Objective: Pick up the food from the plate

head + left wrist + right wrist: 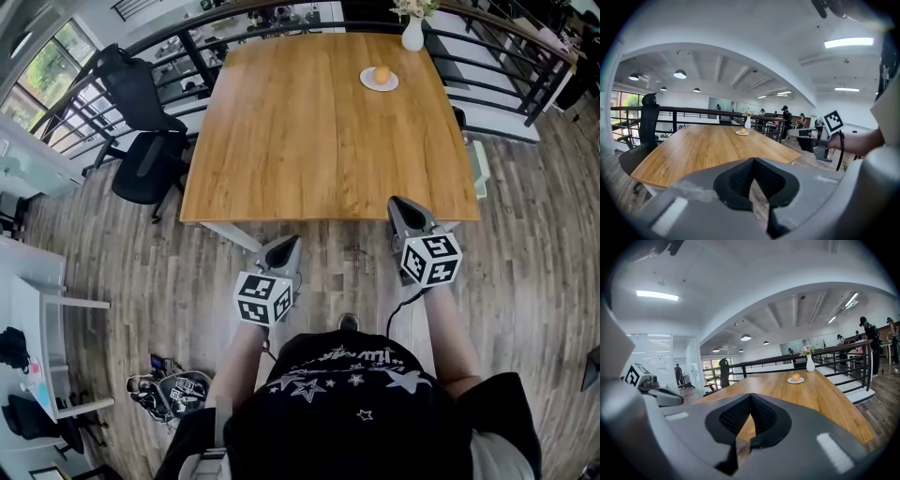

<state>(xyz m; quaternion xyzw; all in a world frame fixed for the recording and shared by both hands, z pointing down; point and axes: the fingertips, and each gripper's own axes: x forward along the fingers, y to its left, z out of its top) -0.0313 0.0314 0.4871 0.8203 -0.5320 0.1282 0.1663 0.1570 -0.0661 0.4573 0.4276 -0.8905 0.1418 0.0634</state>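
Round orange food (pixel 382 74) sits on a plate (pixel 367 83), far right on the desk (pixel 300 131). At its near edge the left gripper (pixel 285 244) and right gripper (pixel 401 202) hover, fingers closed, empty.

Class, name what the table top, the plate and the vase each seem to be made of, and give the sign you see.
Table top: wood or wood veneer with a satin finish; it is warm brown with long grain streaks.
Plate: likely glazed ceramic, perhaps plastic; it is plain white and smooth.
Vase: probably ceramic or opaque glass; it is white and smooth, but too small to tell.
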